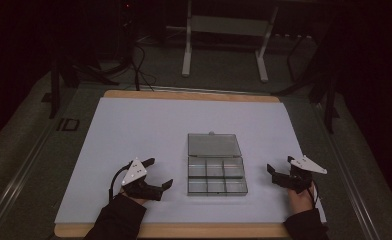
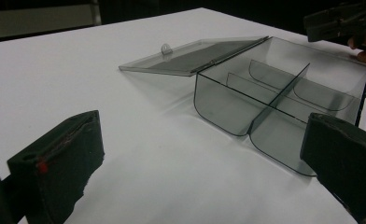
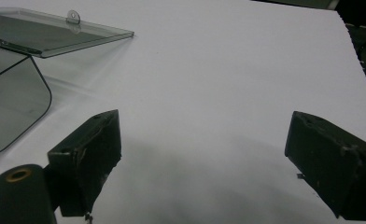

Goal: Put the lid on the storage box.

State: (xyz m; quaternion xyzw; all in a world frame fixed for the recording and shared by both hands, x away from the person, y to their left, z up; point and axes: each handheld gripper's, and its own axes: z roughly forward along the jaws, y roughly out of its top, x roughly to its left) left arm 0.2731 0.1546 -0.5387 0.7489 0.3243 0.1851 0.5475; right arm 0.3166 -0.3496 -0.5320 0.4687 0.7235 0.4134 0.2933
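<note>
Both grippers rest low on the white sheet (image 1: 134,130) that covers the table, one on either side of a clear plastic compartment box (image 1: 216,178). On the person's left, the left gripper (image 1: 158,174) stands with its jaws spread wide and nothing between them; its own view shows only bare white sheet in the gap, with the box just beyond the far jaw. On the other side, the right gripper (image 1: 280,167) is likewise open and empty, its two black jaws well apart over the sheet in the right gripper view, and the box lies off to one side of them. Neither gripper touches the box. It sits near the middle of the sheet, toward the person's edge, between the two hands. Its lid (image 1: 213,144) is swung fully back and lies flat on the sheet on the far side, with a small tab (image 2: 165,48) at its outer edge. Inner dividers (image 2: 279,91) split the tray into six compartments, and they look empty
</note>
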